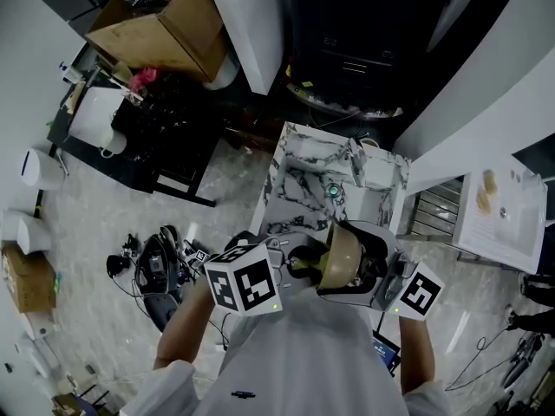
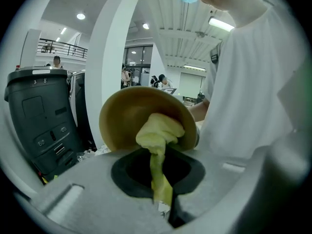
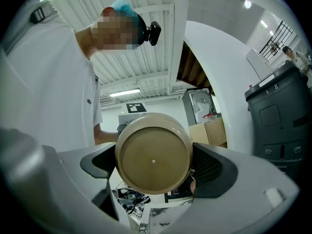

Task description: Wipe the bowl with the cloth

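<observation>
A tan bowl [image 1: 343, 255] is held up on its side in front of the person's chest. My right gripper [image 3: 153, 162] is shut on the bowl [image 3: 153, 152], with a jaw on either side and the round underside facing its camera. My left gripper [image 2: 158, 182] is shut on a yellow-green cloth [image 2: 158, 133]. The bunched end of the cloth presses into the hollow of the bowl [image 2: 127, 116]. In the head view the left gripper [image 1: 290, 271] reaches in from the left and the right gripper [image 1: 377, 276] holds from the right. The cloth [image 1: 305, 265] shows only as a small patch there.
A marble-topped table [image 1: 295, 185] stands just beyond the grippers. Cables and gear [image 1: 156, 258] lie on the floor at the left, a cardboard box [image 1: 165, 24] sits farther back, and a white table [image 1: 507, 215] is at the right. A dark machine [image 2: 39, 116] stands left of the bowl.
</observation>
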A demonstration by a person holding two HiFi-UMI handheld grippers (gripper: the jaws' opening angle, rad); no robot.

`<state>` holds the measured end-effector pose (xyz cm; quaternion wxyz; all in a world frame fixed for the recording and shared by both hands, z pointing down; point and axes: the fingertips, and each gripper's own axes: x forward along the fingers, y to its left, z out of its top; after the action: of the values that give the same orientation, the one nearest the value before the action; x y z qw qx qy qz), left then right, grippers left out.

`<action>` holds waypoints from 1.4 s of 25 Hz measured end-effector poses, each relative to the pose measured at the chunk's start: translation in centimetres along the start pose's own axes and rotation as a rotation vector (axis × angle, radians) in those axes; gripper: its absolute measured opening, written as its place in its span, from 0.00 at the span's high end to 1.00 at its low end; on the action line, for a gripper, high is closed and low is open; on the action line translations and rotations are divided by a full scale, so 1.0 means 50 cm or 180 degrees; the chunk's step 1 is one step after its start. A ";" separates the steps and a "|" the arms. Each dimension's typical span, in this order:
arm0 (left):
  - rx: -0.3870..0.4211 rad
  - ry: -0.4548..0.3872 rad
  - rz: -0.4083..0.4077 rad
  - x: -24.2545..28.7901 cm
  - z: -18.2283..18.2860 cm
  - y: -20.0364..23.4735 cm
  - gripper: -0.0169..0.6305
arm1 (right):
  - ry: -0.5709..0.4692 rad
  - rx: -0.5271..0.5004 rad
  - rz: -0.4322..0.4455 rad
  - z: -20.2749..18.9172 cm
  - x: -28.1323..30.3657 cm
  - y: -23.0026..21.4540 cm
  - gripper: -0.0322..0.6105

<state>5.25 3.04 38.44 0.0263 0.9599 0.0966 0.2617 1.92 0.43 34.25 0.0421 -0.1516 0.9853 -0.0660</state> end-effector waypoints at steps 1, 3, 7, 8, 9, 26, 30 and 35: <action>-0.0007 0.0001 0.0033 0.001 -0.001 0.005 0.92 | -0.0005 0.0003 0.0007 0.001 0.000 0.001 0.18; -0.0030 -0.0051 0.0107 -0.002 0.002 0.015 0.92 | -0.0012 -0.0005 0.0026 0.004 0.003 0.003 0.18; -0.0074 -0.0261 0.0225 -0.013 0.023 0.032 0.92 | -0.0040 -0.0022 0.0089 0.011 0.014 0.013 0.18; -0.0076 -0.0295 0.0227 -0.015 0.027 0.034 0.92 | -0.0042 -0.0020 0.0098 0.011 0.017 0.015 0.18; -0.0077 -0.0336 0.0220 -0.018 0.032 0.034 0.92 | -0.0037 -0.0020 0.0106 0.010 0.018 0.016 0.18; -0.0024 -0.0257 0.0102 -0.006 0.038 0.000 0.92 | -0.0052 -0.0025 0.0042 0.018 0.006 0.007 0.18; -0.0206 -0.0553 0.0181 -0.030 0.054 0.013 0.92 | -0.0019 -0.0046 -0.0073 0.007 0.003 -0.008 0.18; -0.0493 -0.0765 0.0493 -0.046 0.033 0.039 0.92 | 0.0015 -0.0060 -0.0263 -0.005 -0.005 -0.027 0.18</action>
<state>4.47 0.68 36.05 0.0913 0.9840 -0.0019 0.1528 2.55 -0.73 34.73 0.0356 -0.1925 0.9789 -0.0587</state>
